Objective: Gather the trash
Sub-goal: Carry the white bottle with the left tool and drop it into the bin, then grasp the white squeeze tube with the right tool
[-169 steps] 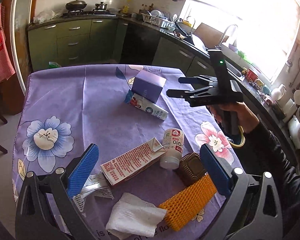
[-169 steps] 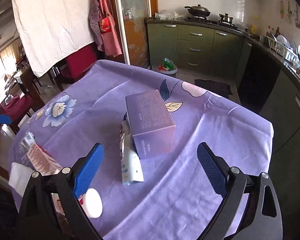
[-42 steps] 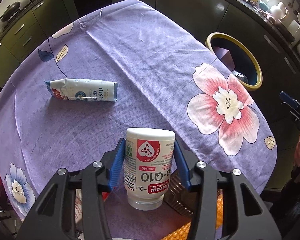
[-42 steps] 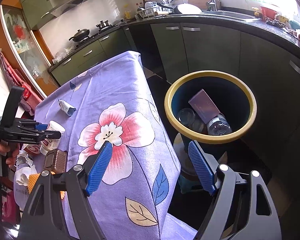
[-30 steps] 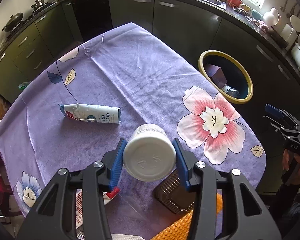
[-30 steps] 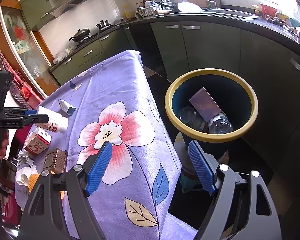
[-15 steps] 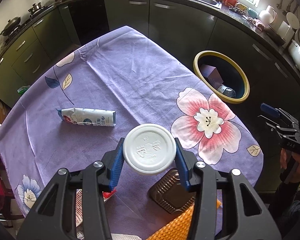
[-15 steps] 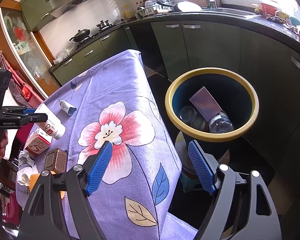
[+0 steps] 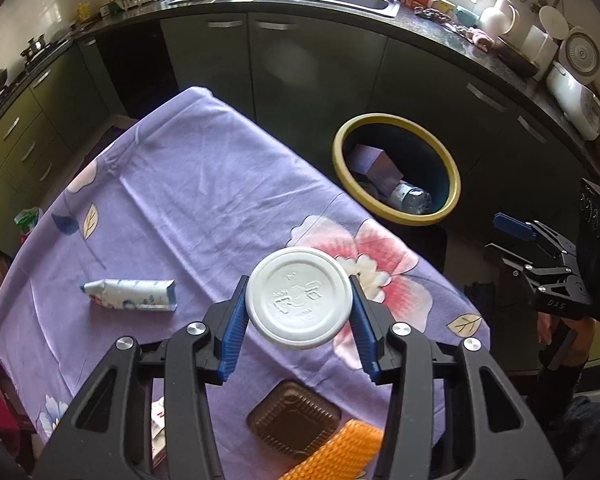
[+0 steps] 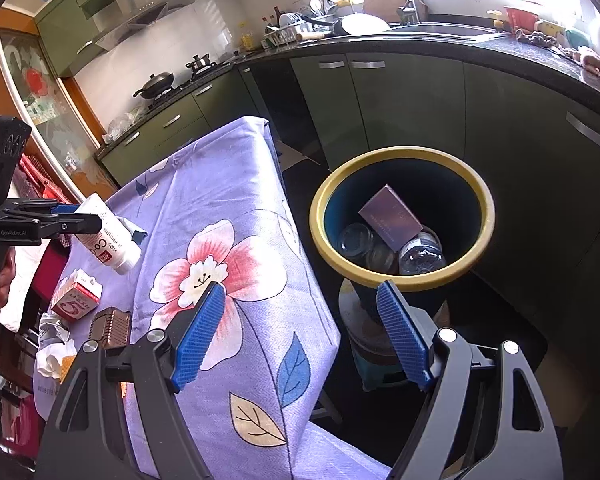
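in the left wrist view, a white bottle is clamped by the left gripper above the table, bin at 1 o'clock

in the right wrist view, the right gripper is held open and empty, bin at 12 o'clock

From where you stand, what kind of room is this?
Most likely a home kitchen: a sink set in a dark counter, a wok on the stove, and green cabinets.
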Tool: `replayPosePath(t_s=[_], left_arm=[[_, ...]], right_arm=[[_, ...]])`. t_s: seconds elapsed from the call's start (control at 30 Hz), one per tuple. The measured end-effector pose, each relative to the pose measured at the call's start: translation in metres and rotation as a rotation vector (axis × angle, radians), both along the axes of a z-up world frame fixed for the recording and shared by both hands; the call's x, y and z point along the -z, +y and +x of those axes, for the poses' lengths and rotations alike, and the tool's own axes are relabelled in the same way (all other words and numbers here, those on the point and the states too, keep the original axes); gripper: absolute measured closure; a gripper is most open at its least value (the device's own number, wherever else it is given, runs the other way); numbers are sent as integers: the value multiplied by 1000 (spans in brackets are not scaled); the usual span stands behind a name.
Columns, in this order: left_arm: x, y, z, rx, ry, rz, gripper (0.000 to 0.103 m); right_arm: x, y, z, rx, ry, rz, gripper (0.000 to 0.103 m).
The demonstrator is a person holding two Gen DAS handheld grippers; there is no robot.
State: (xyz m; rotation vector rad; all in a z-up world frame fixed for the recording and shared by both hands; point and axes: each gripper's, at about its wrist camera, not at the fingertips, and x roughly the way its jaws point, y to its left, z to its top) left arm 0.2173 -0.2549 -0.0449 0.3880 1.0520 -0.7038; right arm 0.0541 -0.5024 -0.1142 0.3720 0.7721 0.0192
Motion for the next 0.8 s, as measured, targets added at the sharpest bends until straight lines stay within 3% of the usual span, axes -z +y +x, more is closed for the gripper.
replayPosePath(t_s=[0.23, 0.43, 0.5, 0.53, 0.67, 0.8], left_arm=[[-10, -107, 7, 159, -7, -14, 58], [16, -206, 15, 273, 24, -1, 57], [28, -231, 20, 275, 11, 15, 45], [33, -238, 23, 269, 6, 19, 35], [39, -241, 28, 230, 9, 33, 34], [16, -209, 19, 191, -11, -20, 30]], right_arm=[[8, -50, -16, 98, 3, 46, 25], [19, -89, -31, 176, 11, 86, 25], [23, -96, -34, 192, 19, 94, 25], [25, -100, -35, 198, 21, 99, 25], [28, -105, -39, 204, 19, 108, 25], [28, -103, -36, 182, 12, 120, 25]])
